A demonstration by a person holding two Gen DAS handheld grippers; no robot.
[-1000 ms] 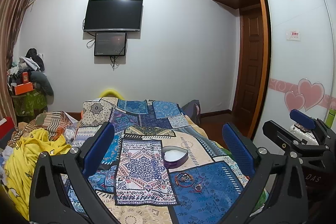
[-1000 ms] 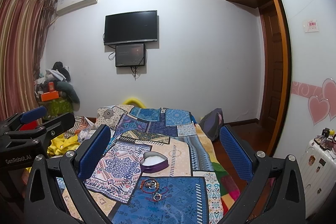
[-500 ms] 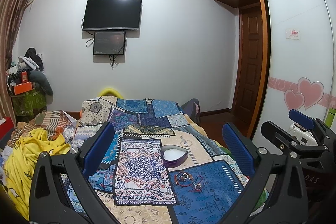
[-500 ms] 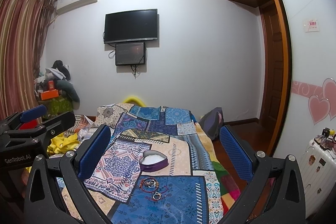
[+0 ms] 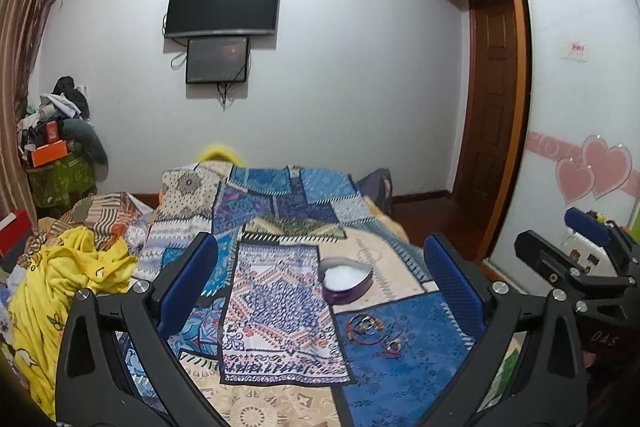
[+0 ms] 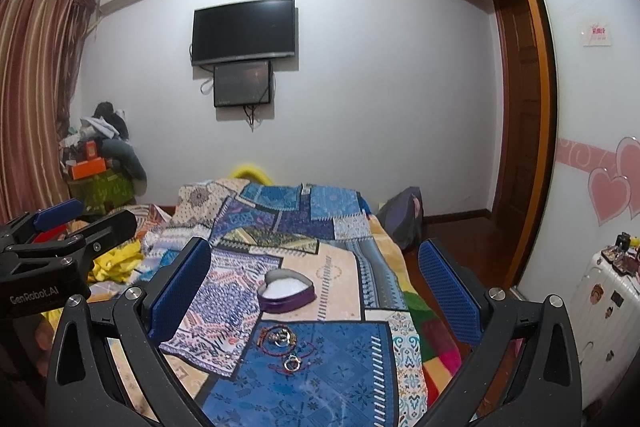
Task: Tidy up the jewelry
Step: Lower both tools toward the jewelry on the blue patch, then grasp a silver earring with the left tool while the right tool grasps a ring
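Note:
A purple heart-shaped jewelry box (image 5: 347, 281) with white lining lies open on the patchwork bedspread (image 5: 280, 307); it also shows in the right wrist view (image 6: 287, 293). Just in front of it lie red string bracelets and small rings (image 5: 370, 331), also seen in the right wrist view (image 6: 285, 345). My left gripper (image 5: 320, 291) is open and empty, held above the bed short of the jewelry. My right gripper (image 6: 314, 295) is open and empty, likewise above the bed. Each gripper shows at the edge of the other's view.
A yellow garment (image 5: 60, 299) and clutter lie at the bed's left. A wardrobe with heart-decorated sliding door (image 5: 580, 147) stands right, with a white suitcase (image 6: 600, 307) below. A wall TV (image 5: 222, 5) hangs ahead. A grey bag (image 6: 402, 223) sits by the bed's far right corner.
Both grippers have tilted and dipped slightly, so the scene sits a little higher in the frames. Nothing on the bed has moved.

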